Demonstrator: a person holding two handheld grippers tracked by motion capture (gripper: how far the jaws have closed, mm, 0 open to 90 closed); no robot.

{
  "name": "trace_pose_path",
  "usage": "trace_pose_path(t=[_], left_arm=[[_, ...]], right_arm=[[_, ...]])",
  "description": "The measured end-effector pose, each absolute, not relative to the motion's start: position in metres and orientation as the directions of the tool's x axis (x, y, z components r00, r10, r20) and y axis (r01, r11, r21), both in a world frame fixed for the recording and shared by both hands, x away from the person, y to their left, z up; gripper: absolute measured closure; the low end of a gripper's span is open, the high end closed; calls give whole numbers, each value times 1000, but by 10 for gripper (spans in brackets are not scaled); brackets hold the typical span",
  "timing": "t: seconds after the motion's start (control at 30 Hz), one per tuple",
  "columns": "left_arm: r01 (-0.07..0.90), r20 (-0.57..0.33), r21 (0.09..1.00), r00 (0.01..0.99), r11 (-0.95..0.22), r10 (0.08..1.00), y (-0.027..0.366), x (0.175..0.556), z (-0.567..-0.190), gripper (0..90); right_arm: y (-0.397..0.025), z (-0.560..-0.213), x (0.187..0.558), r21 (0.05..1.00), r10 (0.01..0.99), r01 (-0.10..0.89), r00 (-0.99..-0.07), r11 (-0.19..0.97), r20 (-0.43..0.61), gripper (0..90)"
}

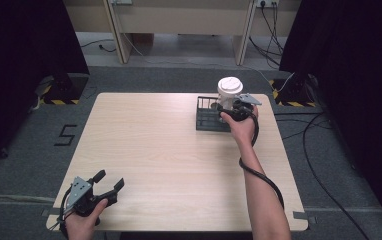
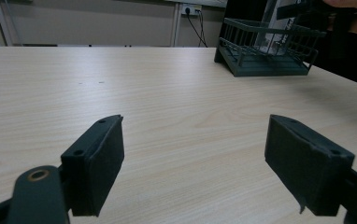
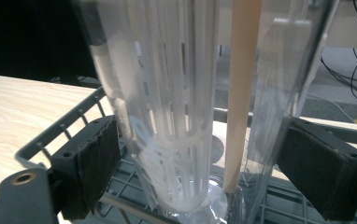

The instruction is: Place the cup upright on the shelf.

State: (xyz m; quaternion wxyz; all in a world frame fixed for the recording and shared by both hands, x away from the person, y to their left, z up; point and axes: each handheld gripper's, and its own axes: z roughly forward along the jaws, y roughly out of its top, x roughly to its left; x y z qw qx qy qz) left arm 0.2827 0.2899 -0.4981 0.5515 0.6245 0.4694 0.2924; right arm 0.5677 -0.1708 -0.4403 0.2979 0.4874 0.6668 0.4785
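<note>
1. Dark curtains flank a pale wooden desk (image 1: 169, 150); at about 1 o'clock on it, a clear bottle with a white lid (image 1: 229, 92) stands in a dark wire basket (image 1: 206, 120).
2. Right tool (image 1: 229, 111) brackets the bottle's lower body; its jaws look just off the wall on both sides, so I judge it released, not clamped.
3. Risk: the smooth, tall bottle could slip or tip if squeezed so low, and a lift at a slant could snag the basket rim and drag the basket.
4. Left tool (image 1: 110, 182) rests at 7 o'clock, spread wide, holding nothing.
5. Right gripper view reveals a white slotted insert (image 3: 176, 121) and a tan straw (image 3: 239, 93) inside; high view gives the lid and layout.
</note>
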Motion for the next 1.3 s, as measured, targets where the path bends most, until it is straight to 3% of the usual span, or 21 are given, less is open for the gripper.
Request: trace_pose_path(t=[1.3], left_arm=[[254,-128,967,380,30,916,288,280,-498,188]], right_arm=[[-184,-423,506,949,907,305,-416,81,57,158]])
